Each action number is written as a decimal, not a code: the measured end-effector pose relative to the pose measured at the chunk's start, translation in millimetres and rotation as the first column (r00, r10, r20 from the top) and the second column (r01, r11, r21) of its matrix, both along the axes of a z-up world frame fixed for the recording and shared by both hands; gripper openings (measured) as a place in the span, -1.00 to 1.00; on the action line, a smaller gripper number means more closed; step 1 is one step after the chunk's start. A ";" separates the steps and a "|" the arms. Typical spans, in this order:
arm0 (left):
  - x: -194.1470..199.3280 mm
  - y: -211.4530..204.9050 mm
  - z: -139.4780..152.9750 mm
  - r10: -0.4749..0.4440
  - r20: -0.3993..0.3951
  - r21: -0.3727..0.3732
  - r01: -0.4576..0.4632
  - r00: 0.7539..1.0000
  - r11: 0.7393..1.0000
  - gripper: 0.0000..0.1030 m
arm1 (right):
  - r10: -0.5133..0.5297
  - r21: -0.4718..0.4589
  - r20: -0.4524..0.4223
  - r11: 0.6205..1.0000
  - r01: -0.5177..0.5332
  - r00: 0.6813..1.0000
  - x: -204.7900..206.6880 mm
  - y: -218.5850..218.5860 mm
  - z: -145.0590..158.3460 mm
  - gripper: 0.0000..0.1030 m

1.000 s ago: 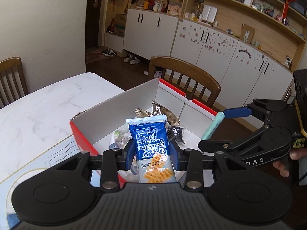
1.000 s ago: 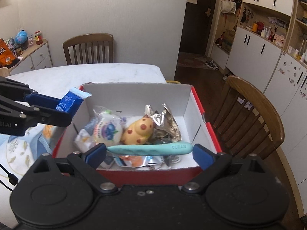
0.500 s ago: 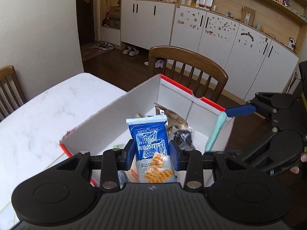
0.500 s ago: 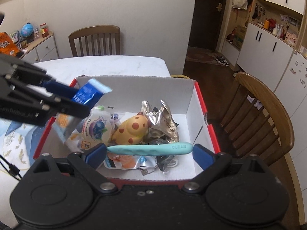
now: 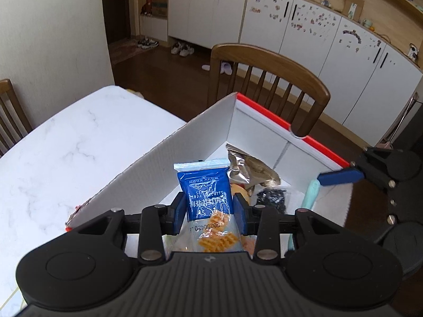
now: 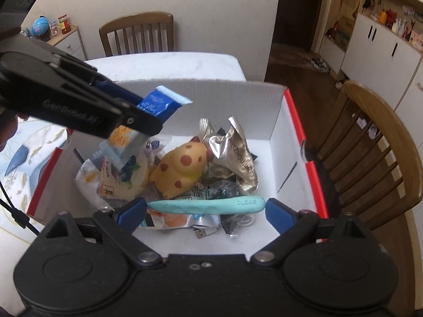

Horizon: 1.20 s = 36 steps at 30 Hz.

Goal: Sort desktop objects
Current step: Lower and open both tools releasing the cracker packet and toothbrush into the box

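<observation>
So, swung the left gripper (image 5: 208,212) in from beside the cardboard box (image 6: 201,92) to right above its pile, fingers pinched tight on the soda biscuit packet (image 5: 205,190). Kept the right gripper (image 6: 205,210) over the near edge, fingers spread wide yet clamped end to end on the teal CLEAN-marked handle (image 6: 206,205). Looked about ready to drop both in.

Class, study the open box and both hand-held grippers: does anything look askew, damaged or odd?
Inside the red and white box, a silver foil packet lies crumpled. The teal handle spans the right hand-held gripper lengthwise, held by its ends. The left hand-held gripper grips its blue biscuit packet normally.
</observation>
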<state>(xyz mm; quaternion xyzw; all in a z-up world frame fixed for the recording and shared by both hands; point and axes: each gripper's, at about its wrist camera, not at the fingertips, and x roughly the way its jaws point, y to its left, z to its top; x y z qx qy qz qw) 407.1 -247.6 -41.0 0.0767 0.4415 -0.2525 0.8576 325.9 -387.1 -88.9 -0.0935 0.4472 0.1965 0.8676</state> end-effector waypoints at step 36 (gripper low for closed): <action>23.9 0.5 -34.5 0.030 -0.085 0.075 -0.024 0.996 0.997 -0.11 | 0.015 0.021 -0.172 1.000 -0.011 0.985 17.0 2.8 -29.5 0.93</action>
